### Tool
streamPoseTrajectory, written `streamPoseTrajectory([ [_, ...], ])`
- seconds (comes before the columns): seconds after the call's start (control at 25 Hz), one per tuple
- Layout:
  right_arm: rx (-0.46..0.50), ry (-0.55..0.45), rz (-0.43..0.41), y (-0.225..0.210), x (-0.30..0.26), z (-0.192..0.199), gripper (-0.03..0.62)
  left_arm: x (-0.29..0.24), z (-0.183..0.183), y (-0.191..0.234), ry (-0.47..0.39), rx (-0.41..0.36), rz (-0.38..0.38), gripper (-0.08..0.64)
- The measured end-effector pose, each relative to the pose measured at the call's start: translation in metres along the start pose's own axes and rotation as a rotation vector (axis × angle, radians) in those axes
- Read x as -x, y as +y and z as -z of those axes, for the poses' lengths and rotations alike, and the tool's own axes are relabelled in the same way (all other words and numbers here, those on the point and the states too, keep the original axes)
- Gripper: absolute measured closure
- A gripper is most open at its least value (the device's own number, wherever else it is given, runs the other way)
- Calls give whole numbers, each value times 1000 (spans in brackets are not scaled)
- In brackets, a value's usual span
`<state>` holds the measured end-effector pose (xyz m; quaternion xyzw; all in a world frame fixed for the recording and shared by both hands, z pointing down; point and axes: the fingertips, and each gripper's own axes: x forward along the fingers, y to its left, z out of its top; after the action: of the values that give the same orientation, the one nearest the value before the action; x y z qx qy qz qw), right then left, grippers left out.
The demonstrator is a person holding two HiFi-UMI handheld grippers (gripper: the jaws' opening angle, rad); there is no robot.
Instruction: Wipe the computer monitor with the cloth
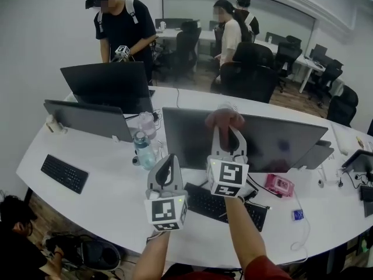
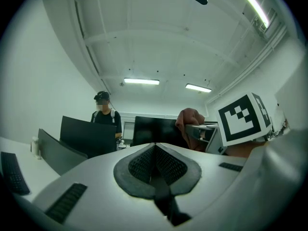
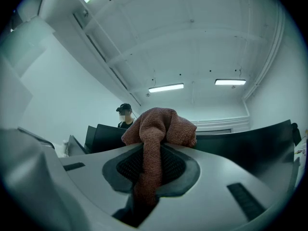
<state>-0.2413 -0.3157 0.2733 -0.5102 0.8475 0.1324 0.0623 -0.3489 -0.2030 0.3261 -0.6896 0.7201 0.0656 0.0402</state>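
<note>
A wide dark computer monitor point(image 1: 274, 142) stands in front of me on the white desk point(image 1: 111, 185). My right gripper point(image 1: 226, 126) is raised at the monitor's top edge, shut on a reddish-brown cloth point(image 1: 224, 118) bunched over its tips. In the right gripper view the cloth point(image 3: 159, 129) hangs down between the jaws, with the monitor's top edge point(image 3: 250, 138) behind. My left gripper point(image 1: 169, 167) hovers lower, in front of the screen's left part, shut with nothing in it. The left gripper view shows its closed pads point(image 2: 155, 163), the cloth point(image 2: 188, 121) and the monitor point(image 2: 154, 129).
A water bottle point(image 1: 143, 147) stands left of the monitor. A black keyboard point(image 1: 224, 206) lies below it, a pink item point(image 1: 278, 184) to its right. Two more monitors point(image 1: 108, 83) and a keyboard point(image 1: 64, 172) sit left. People stand and sit beyond the desk.
</note>
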Motion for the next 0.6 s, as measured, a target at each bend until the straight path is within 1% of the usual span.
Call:
streamPoseTrajectory([
  [0.24,-1,-15,-58,52,-14,-9,515,13,-1,40,-8,-13,-46,537],
  [0.6,-2,-25,-147,121,-32,-8,515,27,6,87,-4,-14,-106,537],
])
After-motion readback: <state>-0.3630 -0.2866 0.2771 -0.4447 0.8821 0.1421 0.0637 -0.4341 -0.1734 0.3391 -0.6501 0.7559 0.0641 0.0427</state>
